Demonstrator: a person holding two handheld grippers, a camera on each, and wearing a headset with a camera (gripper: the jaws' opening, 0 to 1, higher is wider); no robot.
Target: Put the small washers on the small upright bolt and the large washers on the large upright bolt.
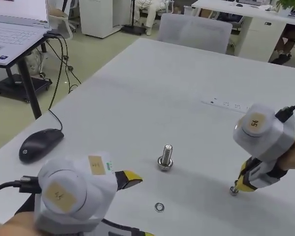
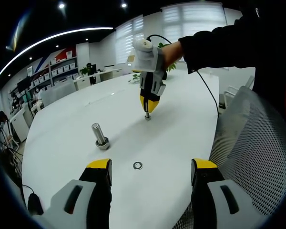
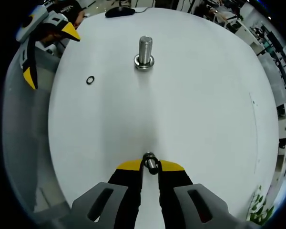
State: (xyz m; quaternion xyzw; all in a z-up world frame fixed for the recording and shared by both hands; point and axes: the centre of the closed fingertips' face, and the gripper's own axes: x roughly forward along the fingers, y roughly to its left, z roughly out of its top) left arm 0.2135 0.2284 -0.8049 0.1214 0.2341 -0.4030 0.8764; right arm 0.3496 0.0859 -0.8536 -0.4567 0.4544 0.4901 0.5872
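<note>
Across the white worktop [image 1: 137, 88] both claws are in play. The left claw [image 2: 152, 167] is released, jaws standing wide, low over the near side. Over on the right, the right claw [image 3: 150, 168] is clenched on the small bolt [image 3: 149, 161], holding it upright with its foot on the worktop. Between the two stands the large bolt [image 1: 166, 156], upright on its own, with what looks like a washer ring already round its foot. And the smallest piece: one loose washer [image 2: 137, 165] lying flat, apart from both bolts, just ahead of the left claw's open jaws. It looks like a small one, so I'd call the small bolt its home. To pick it well, come straight down with a jaw on each side and pinch across the rim. It's thin and flat, so a slanted close could send it skidding. The right claw's job is to hold that bolt dead vertical for the drop.
</note>
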